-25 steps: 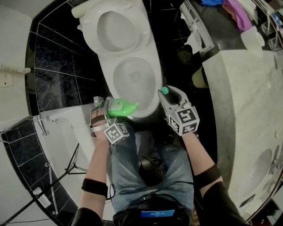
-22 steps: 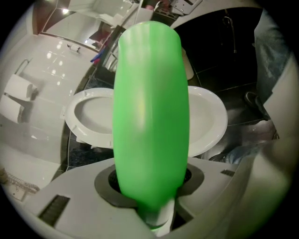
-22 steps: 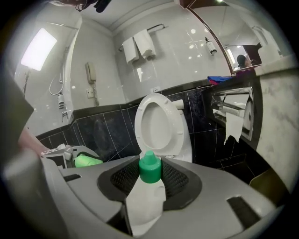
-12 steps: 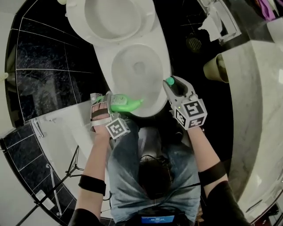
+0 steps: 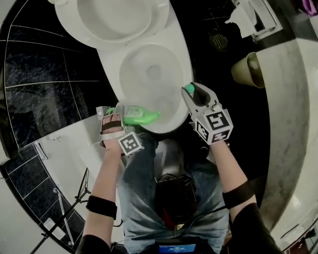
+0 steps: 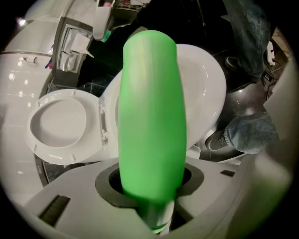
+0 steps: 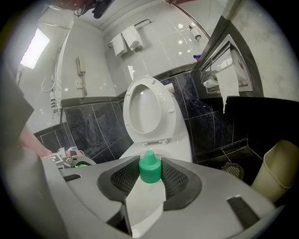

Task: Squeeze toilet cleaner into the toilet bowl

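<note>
Toilet lid [image 5: 114, 15] cut off at pic's top.

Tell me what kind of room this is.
A bathroom, most likely: an open toilet, toilet paper hanging from a wall holder, and what look like folded towels on a rack.

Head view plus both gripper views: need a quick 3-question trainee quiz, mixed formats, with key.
1. True or false: the toilet seat is raised.
2. What does the right gripper hold? A) sponge B) green cap C) brush
3. Fill in: the green bottle, nozzle toward the toilet bowl, is held by the ___ gripper.
Key: 1 true; 2 B; 3 left, the left gripper.
</note>
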Demonstrator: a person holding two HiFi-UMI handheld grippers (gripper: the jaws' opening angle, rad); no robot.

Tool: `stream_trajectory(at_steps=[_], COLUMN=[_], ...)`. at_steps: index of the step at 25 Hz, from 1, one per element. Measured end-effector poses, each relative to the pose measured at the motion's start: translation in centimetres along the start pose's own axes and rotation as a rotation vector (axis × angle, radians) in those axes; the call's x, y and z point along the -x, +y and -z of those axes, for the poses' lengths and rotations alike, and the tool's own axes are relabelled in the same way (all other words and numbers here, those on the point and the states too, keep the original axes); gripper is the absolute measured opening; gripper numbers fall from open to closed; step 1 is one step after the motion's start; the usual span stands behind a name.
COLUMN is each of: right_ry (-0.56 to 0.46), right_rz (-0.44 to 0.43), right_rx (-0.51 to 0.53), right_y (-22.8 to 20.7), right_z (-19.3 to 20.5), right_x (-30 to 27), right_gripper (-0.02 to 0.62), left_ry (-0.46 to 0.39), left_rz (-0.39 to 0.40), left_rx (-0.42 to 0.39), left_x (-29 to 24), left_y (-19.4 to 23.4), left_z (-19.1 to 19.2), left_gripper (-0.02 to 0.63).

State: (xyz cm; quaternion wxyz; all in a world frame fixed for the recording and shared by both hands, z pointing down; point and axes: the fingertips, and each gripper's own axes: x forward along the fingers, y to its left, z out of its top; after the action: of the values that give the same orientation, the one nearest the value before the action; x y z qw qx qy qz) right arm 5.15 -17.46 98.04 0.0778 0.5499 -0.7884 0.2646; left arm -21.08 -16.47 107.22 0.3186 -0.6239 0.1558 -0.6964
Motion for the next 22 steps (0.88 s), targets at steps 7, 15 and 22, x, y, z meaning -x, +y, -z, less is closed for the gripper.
stream_trajectory(at_steps=[7,15,22], right_ry=[0.005,-0.001,-0.002], right_rz=[0.012,0.064,0.104], right_rx=[-0.022,-0.035,-0.053], right_y=[-0.5,-2.7,-3.8], right_z=[1.2,1.7,1.4], right_x=[-0.7,-0.4,0.2], right_gripper=[0.149,0.149,0.149], left_ry=[-0.009,-0.046,-0.080], left_rz=[0.037,0.069,0.075], left_rx=[-0.021,-0.045,-0.048], left_x=[-1.2,-1.9,-2.8], left_y=[-0.8,-0.8,0.8], left_z=[0.0,-2.1,-4.4], left_gripper=[0.190,0.190,0.190])
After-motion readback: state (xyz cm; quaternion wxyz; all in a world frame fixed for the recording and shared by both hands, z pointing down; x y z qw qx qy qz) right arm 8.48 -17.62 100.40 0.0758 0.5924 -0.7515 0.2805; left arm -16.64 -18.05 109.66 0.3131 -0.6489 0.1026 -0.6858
